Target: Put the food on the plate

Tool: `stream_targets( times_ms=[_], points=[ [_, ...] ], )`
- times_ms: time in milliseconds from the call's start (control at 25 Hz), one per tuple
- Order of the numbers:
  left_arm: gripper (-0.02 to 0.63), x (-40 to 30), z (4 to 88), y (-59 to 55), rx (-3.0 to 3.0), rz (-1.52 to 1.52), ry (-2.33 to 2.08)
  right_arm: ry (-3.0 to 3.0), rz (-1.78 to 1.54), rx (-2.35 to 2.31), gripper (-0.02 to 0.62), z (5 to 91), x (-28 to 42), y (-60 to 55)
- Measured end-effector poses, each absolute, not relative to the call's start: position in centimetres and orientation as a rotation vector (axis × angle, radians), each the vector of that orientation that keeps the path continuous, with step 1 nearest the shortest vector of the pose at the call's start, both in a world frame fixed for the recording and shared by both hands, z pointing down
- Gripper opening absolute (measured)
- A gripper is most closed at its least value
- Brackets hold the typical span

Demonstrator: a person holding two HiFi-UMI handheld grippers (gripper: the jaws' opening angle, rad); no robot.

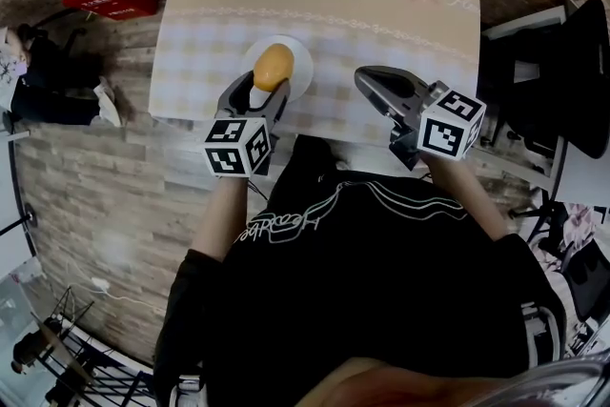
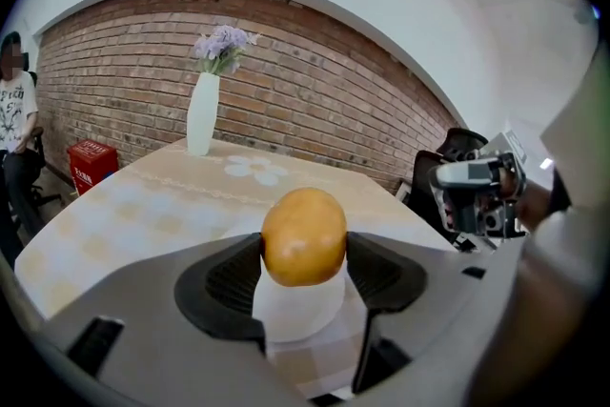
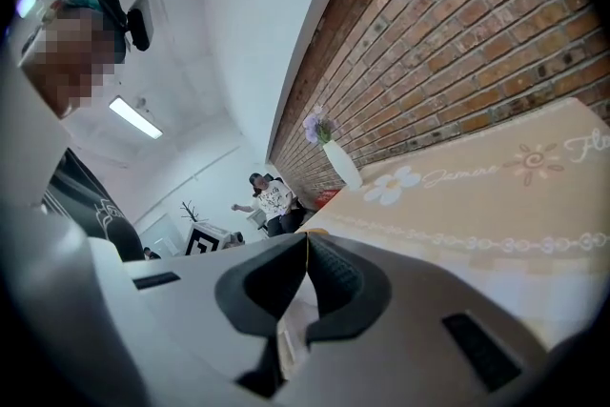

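While my left gripper squeezes the round yellow food between its two pads, the food hangs right over the white plate at the near edge of the table, and I cannot tell if it touches the plate. My right gripper waits off to the side, well apart from the plate, with its jaws pressed together and nothing in them. Farther back on the table stands a white vase with purple flowers, and behind it is a brick wall.
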State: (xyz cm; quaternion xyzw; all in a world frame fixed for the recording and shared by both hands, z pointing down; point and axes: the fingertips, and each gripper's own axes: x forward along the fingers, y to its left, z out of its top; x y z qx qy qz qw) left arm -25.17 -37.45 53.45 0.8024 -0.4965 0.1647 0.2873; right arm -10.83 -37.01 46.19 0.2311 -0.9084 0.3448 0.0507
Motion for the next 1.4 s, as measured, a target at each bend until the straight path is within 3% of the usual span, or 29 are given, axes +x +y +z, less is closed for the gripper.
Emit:
stream_targets(
  times_ms=[1000, 1400],
  points=[
    [0.278, -25.1, 57.8, -37.8, 2.165, 0.628, -1.368, -2.725, 1.146, 0.748, -0.003, 48.4, -9.1, -36.9],
    [0.321, -24.6, 55.5, -36.9, 2.215, 0.542, -1.363, -2.75, 1.151, 0.781, -0.003, 47.7, -7.7, -36.2]
  ],
)
